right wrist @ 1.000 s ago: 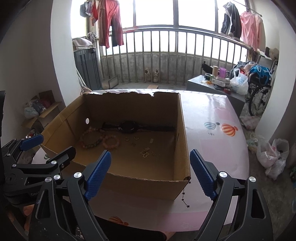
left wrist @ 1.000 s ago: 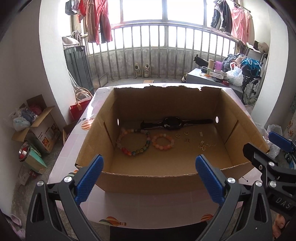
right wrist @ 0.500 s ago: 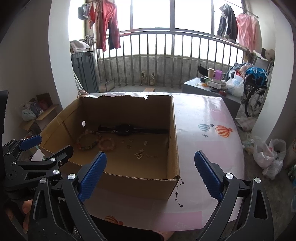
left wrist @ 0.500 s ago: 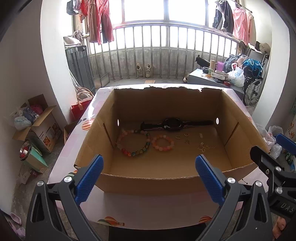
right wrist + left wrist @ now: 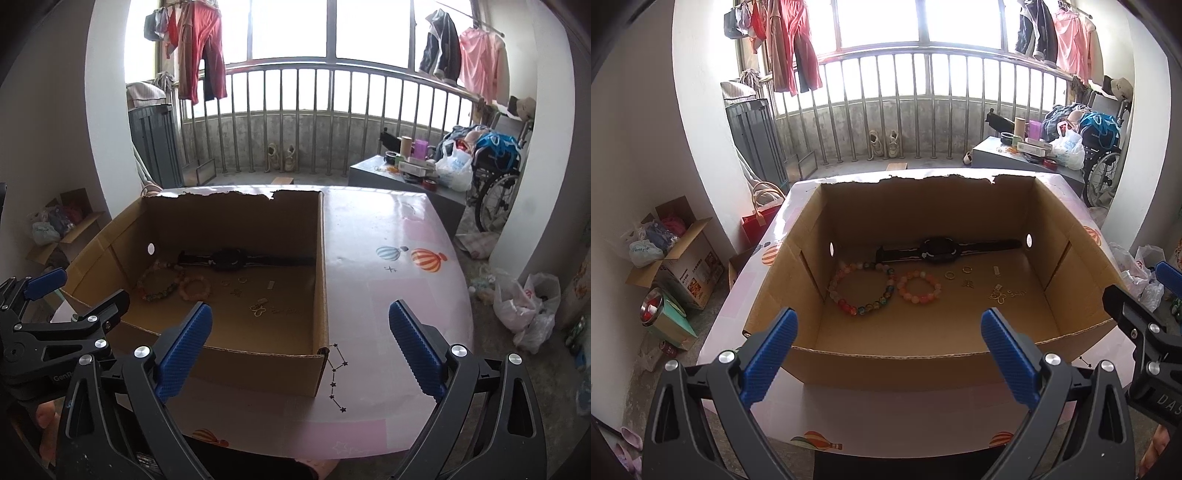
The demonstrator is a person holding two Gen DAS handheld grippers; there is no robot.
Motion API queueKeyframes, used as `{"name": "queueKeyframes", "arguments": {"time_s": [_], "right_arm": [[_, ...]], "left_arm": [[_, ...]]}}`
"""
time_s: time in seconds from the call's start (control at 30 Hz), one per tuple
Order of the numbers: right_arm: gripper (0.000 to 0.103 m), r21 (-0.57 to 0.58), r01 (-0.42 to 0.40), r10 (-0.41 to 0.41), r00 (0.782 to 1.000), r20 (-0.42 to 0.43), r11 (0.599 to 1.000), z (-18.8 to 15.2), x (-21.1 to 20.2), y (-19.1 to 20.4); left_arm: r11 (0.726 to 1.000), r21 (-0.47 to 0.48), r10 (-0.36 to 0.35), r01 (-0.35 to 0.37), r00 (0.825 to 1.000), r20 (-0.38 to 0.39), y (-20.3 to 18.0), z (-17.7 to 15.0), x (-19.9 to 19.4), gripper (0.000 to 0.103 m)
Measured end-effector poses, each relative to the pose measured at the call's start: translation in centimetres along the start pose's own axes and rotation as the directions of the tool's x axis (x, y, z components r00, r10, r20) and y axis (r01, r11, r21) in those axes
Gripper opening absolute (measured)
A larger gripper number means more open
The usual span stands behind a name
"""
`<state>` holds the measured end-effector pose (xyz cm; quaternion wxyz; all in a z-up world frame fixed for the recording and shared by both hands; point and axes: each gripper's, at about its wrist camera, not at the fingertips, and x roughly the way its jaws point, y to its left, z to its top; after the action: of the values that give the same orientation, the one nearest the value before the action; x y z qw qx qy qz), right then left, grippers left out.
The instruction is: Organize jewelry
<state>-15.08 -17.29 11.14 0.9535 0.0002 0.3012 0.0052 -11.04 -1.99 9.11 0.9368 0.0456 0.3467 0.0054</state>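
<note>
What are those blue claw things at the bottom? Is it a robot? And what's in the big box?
No robot: a person holds a pinching tool in each hand, each with a camera looking out between its blue fingers. One picture comes from the left gripper, the other from the right gripper. Both are open and hold nothing. On the pink table stands a cardboard box. Inside lie a black watch, a big colourful bead bracelet, a smaller pink bead bracelet, and some little gold rings and charms.
</note>
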Motion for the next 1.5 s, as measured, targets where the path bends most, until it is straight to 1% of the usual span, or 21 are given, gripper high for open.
{"name": "queueKeyframes", "arguments": {"time_s": [0.23,0.47,1.5], "right_arm": [[0.093,0.015,-0.012,0.012,1.0,0.002,1.0,-0.12,-0.04,-0.43],[0.093,0.044,-0.032,0.032,0.999,0.003,0.998,-0.16,0.05,-0.76],[0.093,0.027,-0.027,0.027,1.0,0.001,0.999,-0.38,-0.5,-0.25]], "left_arm": [[1.0,0.001,0.006,-0.006,1.0,-0.001,-0.28,0.07,-0.01,0.097],[0.999,0.016,0.027,-0.028,1.0,0.005,-0.61,-0.02,-0.33,0.097],[1.0,0.011,0.008,-0.008,1.0,-0.002,-0.19,-0.53,-0.24,0.097]]}}
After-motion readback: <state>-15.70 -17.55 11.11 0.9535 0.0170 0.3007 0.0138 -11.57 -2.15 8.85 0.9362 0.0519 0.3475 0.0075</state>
